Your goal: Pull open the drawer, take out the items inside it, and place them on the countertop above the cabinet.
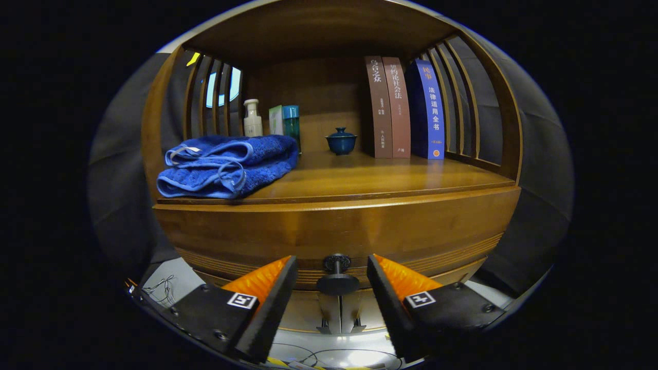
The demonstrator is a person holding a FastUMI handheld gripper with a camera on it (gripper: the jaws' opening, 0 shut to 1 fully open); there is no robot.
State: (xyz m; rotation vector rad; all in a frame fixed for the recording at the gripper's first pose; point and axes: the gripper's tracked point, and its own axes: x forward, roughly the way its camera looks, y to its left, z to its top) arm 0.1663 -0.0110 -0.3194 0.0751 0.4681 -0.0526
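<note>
- One dark knob sits between your gripper fingers, on the drawer front of the wooden cabinet; the drawer looks closed, so the items inside are hidden.
- Your gripper is wide open, a finger on either side of the knob and neither touching it.
- Centre the knob's stem between the fingers before you close, so both pads land evenly behind the round cap rather than on its edge.
- Close firmly, then pull straight back along the drawer's travel; a sideways or downward tug would likely slip off the knob or bind the drawer.
- Above the drawer, the tabletop already carries a folded blue towel at the left, bottles behind it, a small blue lidded cup and three upright books.
- Bare wood lies in front of the cup and books; plan to set the items there.
</note>
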